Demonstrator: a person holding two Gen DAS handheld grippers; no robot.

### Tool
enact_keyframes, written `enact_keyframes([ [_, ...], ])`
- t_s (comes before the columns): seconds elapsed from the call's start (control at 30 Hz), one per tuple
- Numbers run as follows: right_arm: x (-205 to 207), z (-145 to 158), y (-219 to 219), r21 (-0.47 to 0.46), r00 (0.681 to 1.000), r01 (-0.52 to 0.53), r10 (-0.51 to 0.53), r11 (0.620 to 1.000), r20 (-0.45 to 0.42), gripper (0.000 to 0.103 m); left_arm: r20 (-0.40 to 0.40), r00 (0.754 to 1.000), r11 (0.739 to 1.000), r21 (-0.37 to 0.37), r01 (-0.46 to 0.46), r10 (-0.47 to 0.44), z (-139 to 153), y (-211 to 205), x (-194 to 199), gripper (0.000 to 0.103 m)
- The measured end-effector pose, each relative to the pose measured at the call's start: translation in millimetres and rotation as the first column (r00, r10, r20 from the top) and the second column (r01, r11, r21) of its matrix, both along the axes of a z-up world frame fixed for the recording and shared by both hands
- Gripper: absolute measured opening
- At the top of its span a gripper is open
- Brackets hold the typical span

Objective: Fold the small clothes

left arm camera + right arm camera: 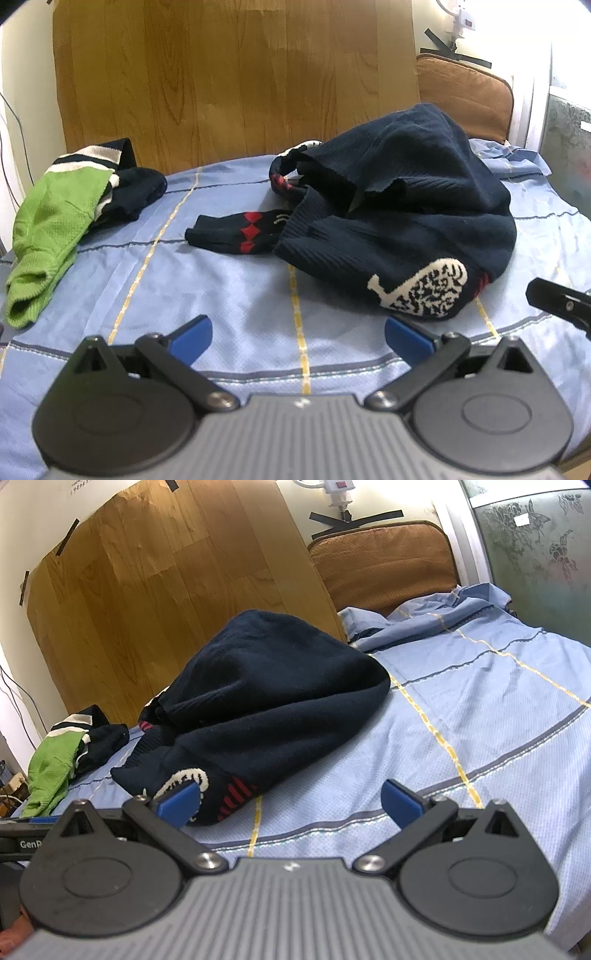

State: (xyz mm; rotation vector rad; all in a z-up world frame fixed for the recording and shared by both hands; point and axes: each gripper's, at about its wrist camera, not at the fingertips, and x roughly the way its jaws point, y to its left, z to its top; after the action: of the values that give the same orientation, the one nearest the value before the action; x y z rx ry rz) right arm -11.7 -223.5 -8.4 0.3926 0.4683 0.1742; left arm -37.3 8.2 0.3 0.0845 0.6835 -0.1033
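Observation:
A crumpled navy knit sweater (pixel 413 206) with red diamonds on a sleeve and a white patterned patch lies heaped on the blue striped bedsheet (pixel 229 288). It also shows in the right wrist view (pixel 266 709). My left gripper (pixel 298 338) is open and empty, hovering over the sheet just in front of the sweater. My right gripper (pixel 290 803) is open and empty at the sweater's near hem, its left fingertip (pixel 181 799) in front of the white patch. Part of the right gripper (pixel 557 302) shows at the right edge of the left wrist view.
A green garment (pixel 51 229) and a navy and white striped garment (pixel 122 177) lie piled at the bed's left edge, also seen in the right wrist view (pixel 51 771). A wood-pattern panel (pixel 236 81) stands behind the bed. A brown cushion (pixel 384 561) stands at the head.

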Motion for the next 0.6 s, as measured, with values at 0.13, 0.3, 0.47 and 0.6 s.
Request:
enact_keyframes([
  [0.13,0.1,-0.2,0.2,0.0,1.0,0.0,0.0,1.0,0.001,0.103,-0.001,1.0,1.0,0.005,0.007,-0.007,-0.4,-0.8,0.3,0.103],
  [0.3,-0.1,-0.6,0.3,0.0,1.0,0.0,0.0,1.0,0.002,0.103,0.002,1.0,1.0,0.009,0.008,-0.008,0.1,-1.3,-0.2,0.103],
  [0.47,0.2,-1.3,0.4,-0.001,1.0,0.0,0.0,1.0,0.006,0.103,0.008,1.0,1.0,0.019,0.015,-0.015,0.9,-3.7,-1.6,0.103],
  [0.6,0.1,-1.1,0.6,0.0,1.0,0.0,0.0,1.0,0.004,0.103,0.008,1.0,1.0,0.024,0.019,-0.02,0.8,-4.7,-1.7,0.103],
])
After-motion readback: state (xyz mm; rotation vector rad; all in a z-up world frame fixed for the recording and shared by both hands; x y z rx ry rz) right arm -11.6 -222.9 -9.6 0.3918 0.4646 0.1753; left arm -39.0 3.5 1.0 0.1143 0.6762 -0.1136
